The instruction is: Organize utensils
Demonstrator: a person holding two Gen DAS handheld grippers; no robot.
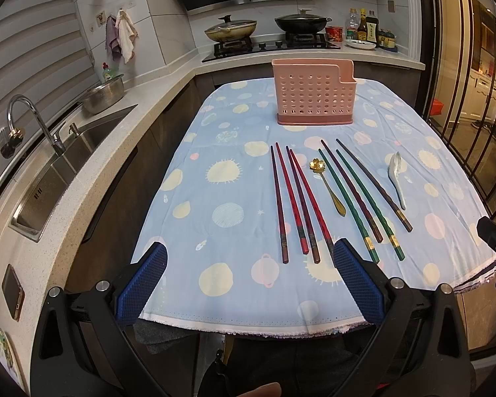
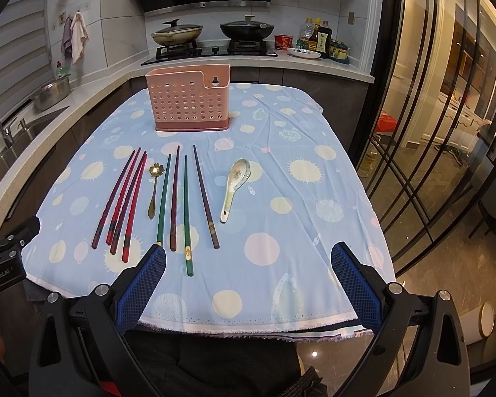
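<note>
On the tabletop, eight chopsticks and two spoons lie near; pink holder stands far. Left claw and right claw both gape wide, empty.

Both wrist cameras sit low at the near edge of the table, facing forward along their own spread blue fingers toward the stove counter in the upper frame. The left wrist view stands further left, with the sink at its left edge; the right wrist view stands further right, with the glass partition filling its right side. The 2 views share the tablecloth, the pink holder at upper centre, and the utensil row at mid-distance.
</note>
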